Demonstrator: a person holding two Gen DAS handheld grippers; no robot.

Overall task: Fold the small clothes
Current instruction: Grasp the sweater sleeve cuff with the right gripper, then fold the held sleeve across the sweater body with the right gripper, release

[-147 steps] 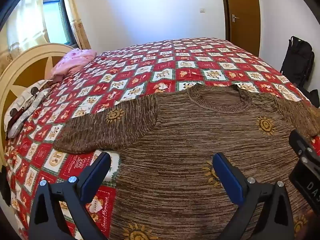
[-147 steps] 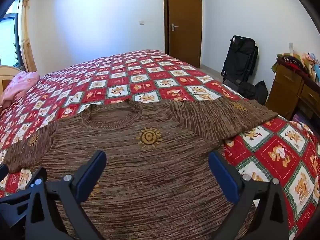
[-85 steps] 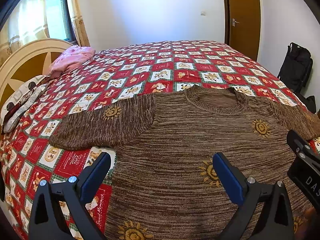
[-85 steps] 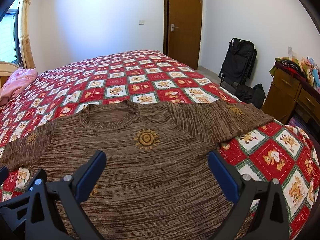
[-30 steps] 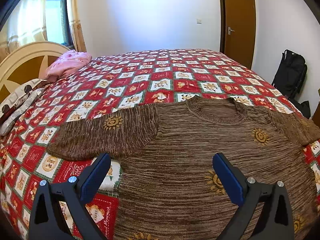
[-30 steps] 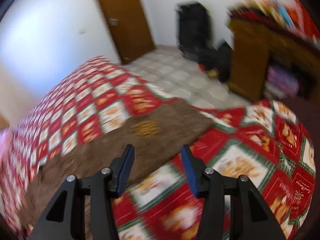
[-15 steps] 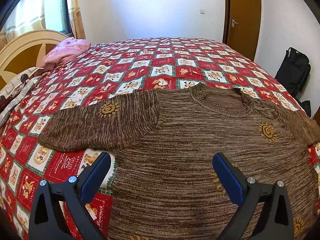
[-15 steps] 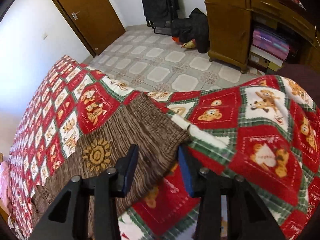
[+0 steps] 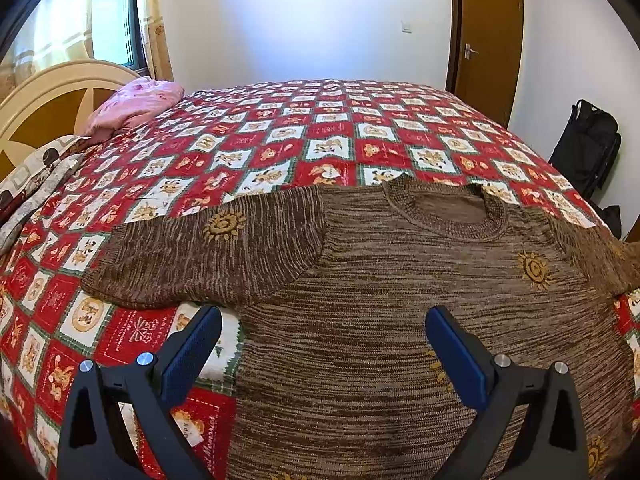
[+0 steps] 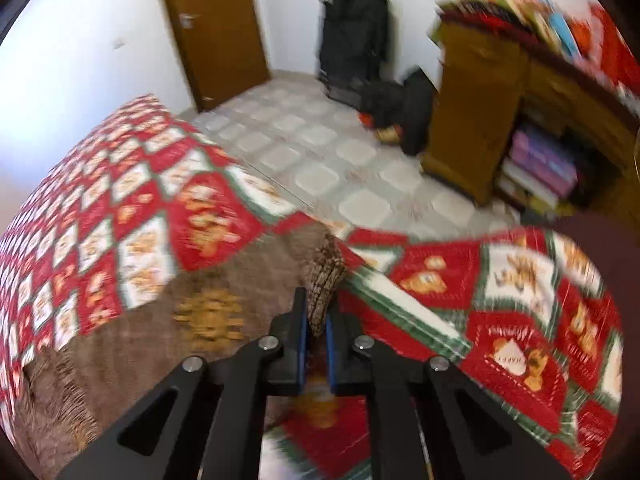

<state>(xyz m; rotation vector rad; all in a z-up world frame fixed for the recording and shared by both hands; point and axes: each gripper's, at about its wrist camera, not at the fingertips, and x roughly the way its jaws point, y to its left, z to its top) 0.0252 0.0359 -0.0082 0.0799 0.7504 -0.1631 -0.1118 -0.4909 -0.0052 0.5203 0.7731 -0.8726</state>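
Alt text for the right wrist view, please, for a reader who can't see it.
The right gripper is shut on the cuff of the brown sweater's sleeve, bunching it up off the red patchwork quilt. Beyond the bed, blurred, are a tiled floor, wooden door and black bags.

Open quilt (image 9: 328, 136) beyond the sweater (image 9: 400, 300); pink bundle (image 9: 132, 106) and pillows (image 9: 36, 172) far left.

Red and white patchwork quilt (image 9: 328, 148) with teddy bears covers bed. Pink pillow (image 9: 132, 106) at upper left, near cream headboard (image 9: 52, 92). Window (image 9: 112, 12) and curtain (image 9: 154, 20) behind it. Brown door (image 9: 488, 44) at upper right. Black bag (image 9: 588, 144) by right wall. In right wrist view: tiled floor (image 10: 320, 160), wooden cabinet (image 10: 480, 120) with books (image 10: 536, 168), blurry.
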